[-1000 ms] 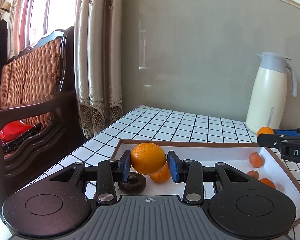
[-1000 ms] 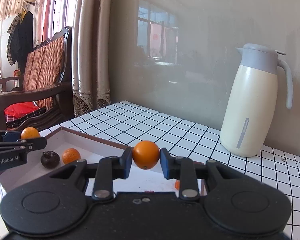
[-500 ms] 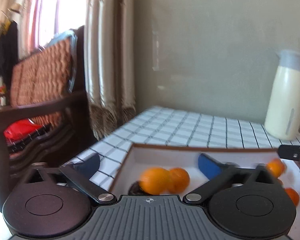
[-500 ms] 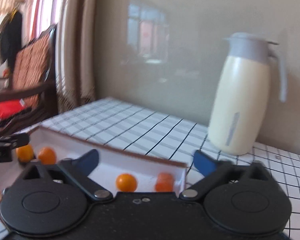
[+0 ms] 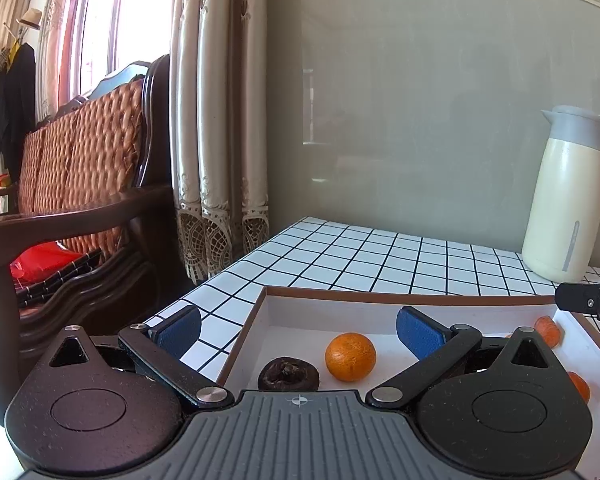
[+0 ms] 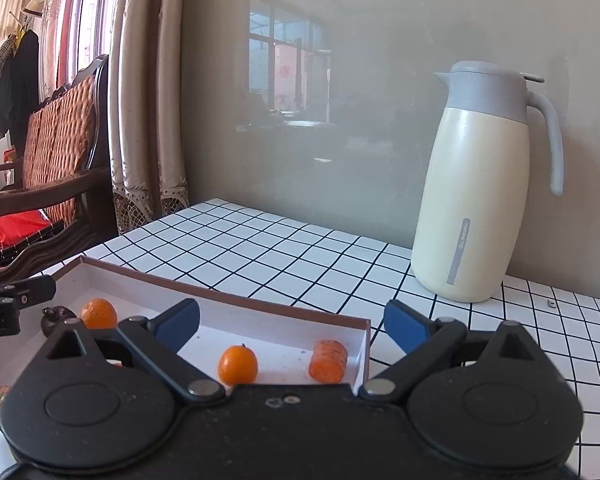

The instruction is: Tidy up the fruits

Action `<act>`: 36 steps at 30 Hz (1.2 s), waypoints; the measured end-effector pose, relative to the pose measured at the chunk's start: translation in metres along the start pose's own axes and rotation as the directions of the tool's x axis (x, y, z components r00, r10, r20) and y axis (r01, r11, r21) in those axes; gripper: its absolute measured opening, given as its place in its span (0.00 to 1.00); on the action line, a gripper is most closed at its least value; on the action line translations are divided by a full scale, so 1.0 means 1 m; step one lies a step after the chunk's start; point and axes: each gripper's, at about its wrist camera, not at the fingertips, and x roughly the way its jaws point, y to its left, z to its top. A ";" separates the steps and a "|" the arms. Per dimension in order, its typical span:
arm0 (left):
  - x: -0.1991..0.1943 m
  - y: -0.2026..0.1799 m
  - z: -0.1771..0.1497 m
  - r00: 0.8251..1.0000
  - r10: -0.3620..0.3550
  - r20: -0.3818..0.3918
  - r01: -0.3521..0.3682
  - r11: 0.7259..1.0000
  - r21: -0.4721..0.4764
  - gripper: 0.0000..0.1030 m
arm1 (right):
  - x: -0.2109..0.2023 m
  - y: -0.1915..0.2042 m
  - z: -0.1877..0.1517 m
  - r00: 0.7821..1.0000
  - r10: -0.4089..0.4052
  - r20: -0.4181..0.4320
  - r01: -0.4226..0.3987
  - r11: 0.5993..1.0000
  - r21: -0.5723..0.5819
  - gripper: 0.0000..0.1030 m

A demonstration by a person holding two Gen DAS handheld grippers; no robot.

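Note:
A white tray with a brown rim (image 5: 380,314) (image 6: 260,322) lies on the tiled table. In the left wrist view an orange (image 5: 350,357) and a dark mangosteen (image 5: 288,373) rest in its left end; small orange fruits (image 5: 548,330) lie at its right. My left gripper (image 5: 299,330) is open and empty above the tray's left end. In the right wrist view a small round orange (image 6: 237,365) and a carrot-like piece (image 6: 328,361) lie in the tray's right end. My right gripper (image 6: 292,326) is open and empty above them.
A cream thermos jug (image 6: 482,184) (image 5: 568,196) stands at the back right of the table. A wooden sofa (image 5: 72,208) and curtains (image 5: 220,120) are to the left, off the table edge. The wall is behind.
Both grippers opened and let go of their oranges, which now lie in the tray. Both grippers have drawn back a little from the tray.

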 end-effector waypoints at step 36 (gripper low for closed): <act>-0.279 0.019 -0.054 0.976 -0.159 0.147 0.160 0.987 0.004 1.00 | -0.277 0.019 -0.067 0.987 -0.098 0.130 0.095 0.995 0.029 0.94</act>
